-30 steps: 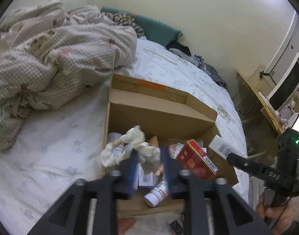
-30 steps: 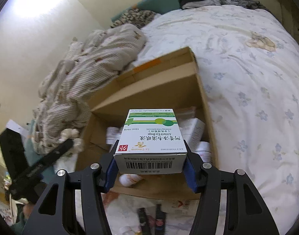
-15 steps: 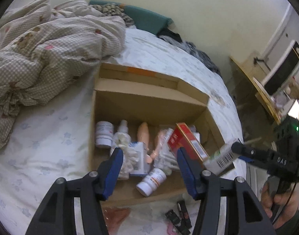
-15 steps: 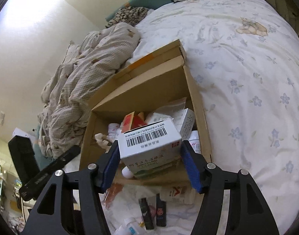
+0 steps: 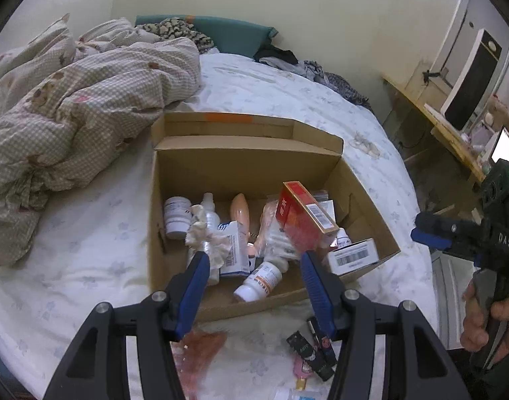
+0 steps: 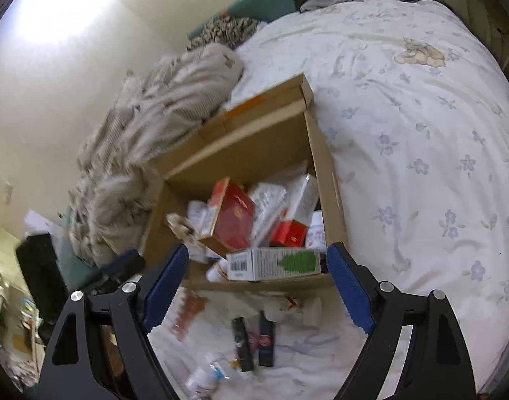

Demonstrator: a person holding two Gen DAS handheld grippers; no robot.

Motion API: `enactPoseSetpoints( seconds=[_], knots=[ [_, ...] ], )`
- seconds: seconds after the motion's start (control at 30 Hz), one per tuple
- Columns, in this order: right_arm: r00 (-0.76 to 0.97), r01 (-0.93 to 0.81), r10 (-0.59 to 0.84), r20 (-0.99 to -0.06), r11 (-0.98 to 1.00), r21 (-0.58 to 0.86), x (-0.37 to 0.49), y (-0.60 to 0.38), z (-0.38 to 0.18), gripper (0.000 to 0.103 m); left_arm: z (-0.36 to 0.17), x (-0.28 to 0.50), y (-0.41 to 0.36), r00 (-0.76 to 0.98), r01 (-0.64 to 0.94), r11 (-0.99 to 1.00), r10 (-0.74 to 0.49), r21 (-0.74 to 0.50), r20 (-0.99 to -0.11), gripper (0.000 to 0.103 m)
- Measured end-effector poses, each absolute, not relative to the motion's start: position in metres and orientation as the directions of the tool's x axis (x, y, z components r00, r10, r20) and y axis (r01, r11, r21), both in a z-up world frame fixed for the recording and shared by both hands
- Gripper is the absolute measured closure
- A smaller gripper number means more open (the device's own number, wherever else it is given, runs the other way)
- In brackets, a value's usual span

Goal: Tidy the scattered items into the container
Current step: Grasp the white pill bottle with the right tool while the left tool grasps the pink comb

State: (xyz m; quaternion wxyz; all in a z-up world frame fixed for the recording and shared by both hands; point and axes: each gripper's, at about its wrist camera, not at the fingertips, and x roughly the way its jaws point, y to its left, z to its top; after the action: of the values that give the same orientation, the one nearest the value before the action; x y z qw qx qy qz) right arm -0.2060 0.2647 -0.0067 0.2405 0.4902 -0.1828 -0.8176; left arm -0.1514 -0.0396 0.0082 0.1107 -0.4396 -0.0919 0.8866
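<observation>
An open cardboard box (image 5: 364, 206) sits on the bed and holds bottles, a red carton (image 5: 304, 220), a crumpled white cloth (image 5: 207, 236) and a white medicine box (image 5: 352, 255). My left gripper (image 5: 254, 266) hangs open over the box's near edge, holding nothing. In the right wrist view the medicine box (image 6: 274, 263) lies against the near wall of the cardboard box (image 6: 324, 173). My right gripper (image 6: 257, 295) stands wide open just behind it. Dark tubes (image 6: 251, 336), a small bottle (image 6: 204, 376) and a reddish packet (image 6: 187, 310) lie loose on the sheet in front of the box.
A rumpled checked duvet (image 5: 71, 116) is heaped left of the box. Pillows and clothes (image 5: 277, 56) lie at the head of the bed. A wooden desk (image 5: 454, 133) stands beyond the bed's right edge. A hand (image 5: 484, 316) holds the right gripper there.
The left gripper let go of the white cloth into the box and opened. The right gripper tipped the medicine box in, released it and opened. Both drew back toward the near edge.
</observation>
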Motion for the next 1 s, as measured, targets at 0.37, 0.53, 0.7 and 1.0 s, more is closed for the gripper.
enactPoseSetpoints(
  seconds=[0.37,0.53,0.7,1.0],
  knots=[
    [-0.163,0.386,-0.431,-0.888,-0.856,0.344,-0.177,0.221,-0.036,0.015,-0.042,-0.140,-0.074,-0.292,0.026,-0.985,0.158,-0.173,-0.943,0.031],
    [-0.096,0.312,-0.391,-0.915,-0.885,0.345,-0.182,0.218,-0.074,0.015,-0.096,-0.145,-0.040,-0.091,-0.070,-0.997,0.036,-0.030,-0.995,0.031],
    [-0.083,0.235,-0.370,-0.925,-0.909,0.343,-0.193,0.210,-0.102,0.015,-0.112,-0.149,-0.025,-0.111,-0.152,-0.974,-0.151,0.167,-0.982,0.031],
    [-0.090,0.254,-0.293,-0.952,-0.931,0.262,-0.202,0.187,-0.123,0.015,-0.120,-0.159,-0.026,-0.084,-0.161,-0.978,-0.120,0.132,-0.989,0.040]
  ],
)
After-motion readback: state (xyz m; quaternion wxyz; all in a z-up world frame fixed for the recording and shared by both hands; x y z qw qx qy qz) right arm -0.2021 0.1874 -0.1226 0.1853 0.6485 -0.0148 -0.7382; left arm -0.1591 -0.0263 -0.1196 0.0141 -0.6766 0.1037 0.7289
